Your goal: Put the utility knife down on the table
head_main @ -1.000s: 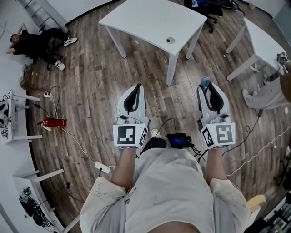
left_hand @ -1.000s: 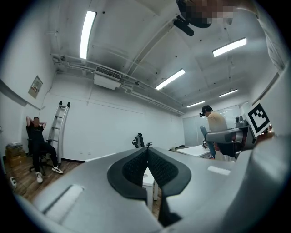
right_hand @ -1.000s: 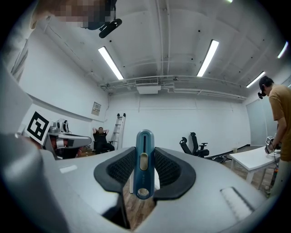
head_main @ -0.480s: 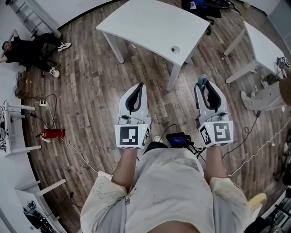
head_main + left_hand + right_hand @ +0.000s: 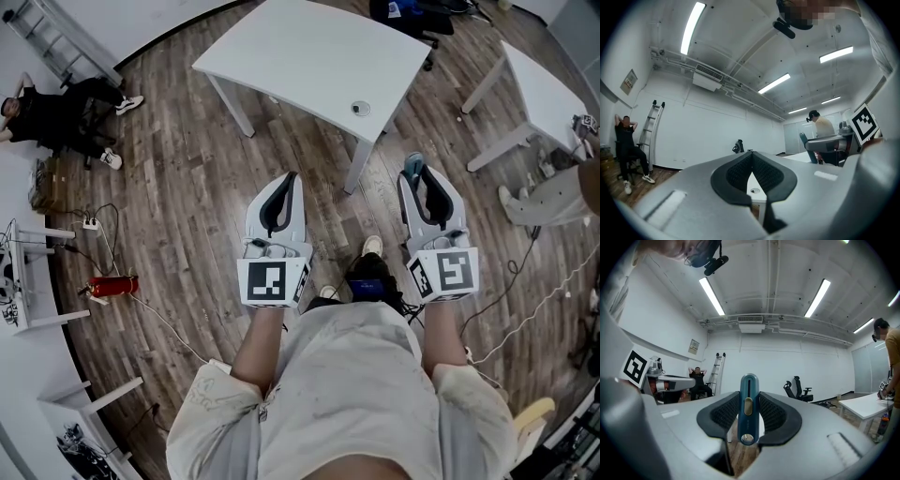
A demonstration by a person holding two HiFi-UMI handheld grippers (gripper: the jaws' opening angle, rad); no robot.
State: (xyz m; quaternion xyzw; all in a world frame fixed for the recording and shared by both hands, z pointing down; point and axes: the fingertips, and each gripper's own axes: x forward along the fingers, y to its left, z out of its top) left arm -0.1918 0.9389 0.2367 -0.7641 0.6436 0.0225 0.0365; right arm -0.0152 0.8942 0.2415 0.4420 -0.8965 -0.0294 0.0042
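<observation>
My right gripper [image 5: 422, 186] clamps the utility knife [image 5: 748, 418] upright by its sides, so that it cannot slip. The white table [image 5: 309, 56] is far ahead. My left gripper [image 5: 286, 186] is closed and empty.

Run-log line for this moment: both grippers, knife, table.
left gripper: shut, empty | right gripper: shut on knife | table: ahead of the person, knife not yet on it

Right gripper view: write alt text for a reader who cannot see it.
A blue utility knife sits clamped between the right gripper's black pads. Behind it is a white room with a ladder, a seated person and an office chair.
</observation>
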